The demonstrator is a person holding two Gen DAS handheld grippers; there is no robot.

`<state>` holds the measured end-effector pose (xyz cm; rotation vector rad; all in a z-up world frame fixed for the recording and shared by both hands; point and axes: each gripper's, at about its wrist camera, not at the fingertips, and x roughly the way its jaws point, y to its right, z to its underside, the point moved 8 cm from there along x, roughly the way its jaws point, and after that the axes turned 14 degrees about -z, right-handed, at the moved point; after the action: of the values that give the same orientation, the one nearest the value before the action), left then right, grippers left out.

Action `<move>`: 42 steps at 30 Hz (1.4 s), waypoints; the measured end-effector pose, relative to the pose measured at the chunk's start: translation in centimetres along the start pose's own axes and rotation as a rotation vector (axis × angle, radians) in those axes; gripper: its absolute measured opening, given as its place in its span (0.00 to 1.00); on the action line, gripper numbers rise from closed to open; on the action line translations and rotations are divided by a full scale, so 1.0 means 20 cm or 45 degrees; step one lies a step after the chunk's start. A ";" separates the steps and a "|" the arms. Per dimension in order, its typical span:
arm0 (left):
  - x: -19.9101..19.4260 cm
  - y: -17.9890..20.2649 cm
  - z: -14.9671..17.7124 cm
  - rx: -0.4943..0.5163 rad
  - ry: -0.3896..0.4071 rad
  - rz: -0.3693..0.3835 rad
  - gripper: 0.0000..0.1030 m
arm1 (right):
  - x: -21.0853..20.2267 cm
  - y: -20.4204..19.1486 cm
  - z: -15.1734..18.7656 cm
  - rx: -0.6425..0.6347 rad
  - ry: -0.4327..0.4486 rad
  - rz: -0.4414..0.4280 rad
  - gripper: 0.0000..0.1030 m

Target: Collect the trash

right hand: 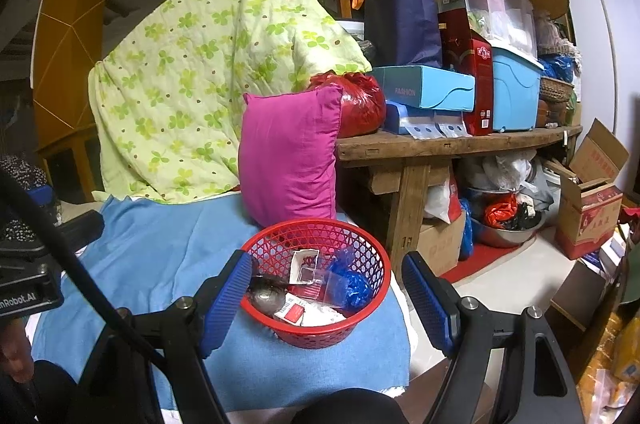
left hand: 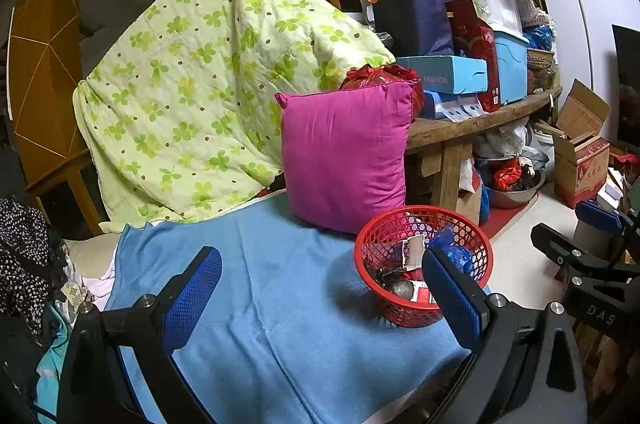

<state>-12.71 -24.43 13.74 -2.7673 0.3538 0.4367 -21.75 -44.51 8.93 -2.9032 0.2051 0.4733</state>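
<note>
The red basket [right hand: 316, 288] sat near the front right corner of the blue cloth [right hand: 160, 256], and it was already carrying a load: a crumpled blue plastic bag [right hand: 352, 282] against its right wall, a torn white wrapper [right hand: 305, 264] toward the back, a red-and-white packet [right hand: 294, 312] at the front, and a dark, shiny lump [right hand: 266, 298] on the left (what that lump was, I could not tell). The right gripper [right hand: 326, 304] hung in front of the basket with its blue-padded fingers spread wide, one to each side of the basket in its own camera's view, and nothing between them. The left gripper [left hand: 320, 298] was over to the left above the bare blue cloth [left hand: 260, 324], also spread wide and holding nothing; its right finger overlapped the basket [left hand: 420, 260] in that view, though whether they touched I could not say. Behind the basket a magenta pillow [right hand: 290, 152] stood upright, just beside its rim, with a green clover-print quilt [right hand: 208, 64] draped high behind it. To the right ran a wooden worktop [right hand: 440, 144], with a red plastic bag [right hand: 360, 102] at its near end beside the pillow and a light blue box [right hand: 424, 86] a little further along.
</note>
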 end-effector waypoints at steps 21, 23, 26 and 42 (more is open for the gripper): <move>0.03 -0.01 0.04 -0.009 -0.031 0.004 0.97 | 0.03 -0.02 0.03 0.007 -0.021 -0.009 0.78; 0.03 -0.01 0.04 -0.008 -0.035 0.003 0.97 | 0.02 -0.01 0.03 0.009 -0.023 -0.004 0.78; 0.04 0.00 0.05 -0.004 -0.043 0.002 0.97 | 0.02 0.00 0.03 0.020 -0.024 -0.005 0.78; 0.07 0.01 0.08 0.004 -0.083 0.003 0.97 | 0.03 0.00 0.04 0.029 -0.025 -0.010 0.78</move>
<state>-11.79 -24.26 11.76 -2.7423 0.3421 0.5255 -21.45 -44.39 7.94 -2.8750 0.1946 0.4948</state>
